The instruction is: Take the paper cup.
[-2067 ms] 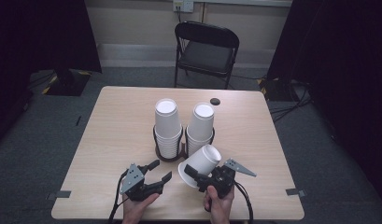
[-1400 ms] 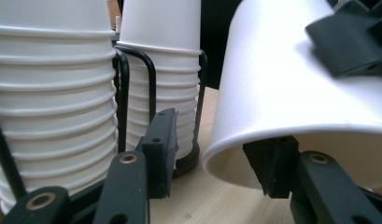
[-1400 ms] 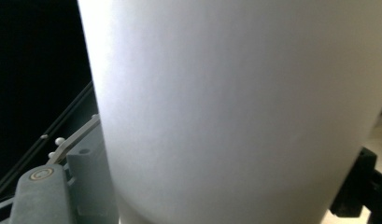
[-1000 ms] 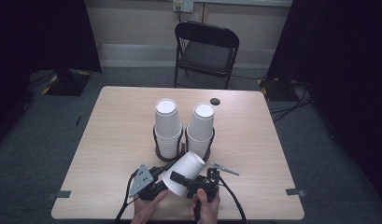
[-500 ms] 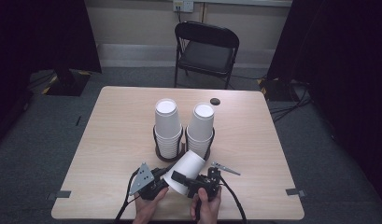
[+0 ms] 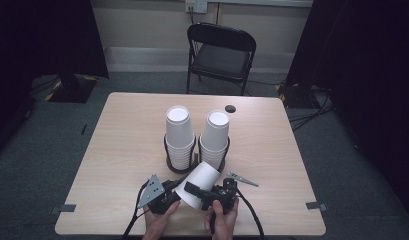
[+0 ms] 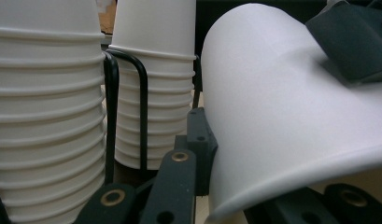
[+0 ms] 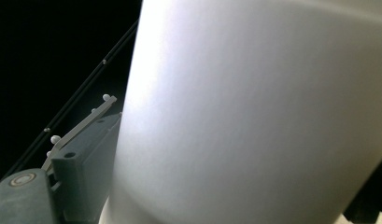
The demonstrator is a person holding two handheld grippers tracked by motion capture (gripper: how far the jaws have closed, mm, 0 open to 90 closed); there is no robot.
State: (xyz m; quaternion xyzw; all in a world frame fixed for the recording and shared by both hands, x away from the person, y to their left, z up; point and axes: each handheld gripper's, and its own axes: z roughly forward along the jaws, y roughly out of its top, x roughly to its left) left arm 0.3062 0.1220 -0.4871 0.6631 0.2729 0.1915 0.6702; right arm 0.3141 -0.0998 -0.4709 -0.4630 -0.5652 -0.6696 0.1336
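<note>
Near the front edge of the table [image 6: 117, 150], a white paper cup [image 6: 198, 184] lies tilted between two grippers, just in front of two cup stacks [image 6: 179, 135] in a black wire holder [image 6: 168, 150]. Both the left gripper [image 6: 171, 196] and the right gripper [image 6: 208, 196] pinch the cup. It looks very light and thin, so a hard squeeze would likely crush it. Its stiff rim [image 7: 296, 179] seems the safest spot to hold.

You held one white paper cup [image 6: 198, 184] tipped on its side between your two tools, its wide open end low and toward you. Behind it, two tall stacks of white cups [image 6: 179, 135] [image 6: 214, 137] stood upside down in a black wire holder [image 6: 168, 150] on the worktop [image 6: 117, 145].
</note>
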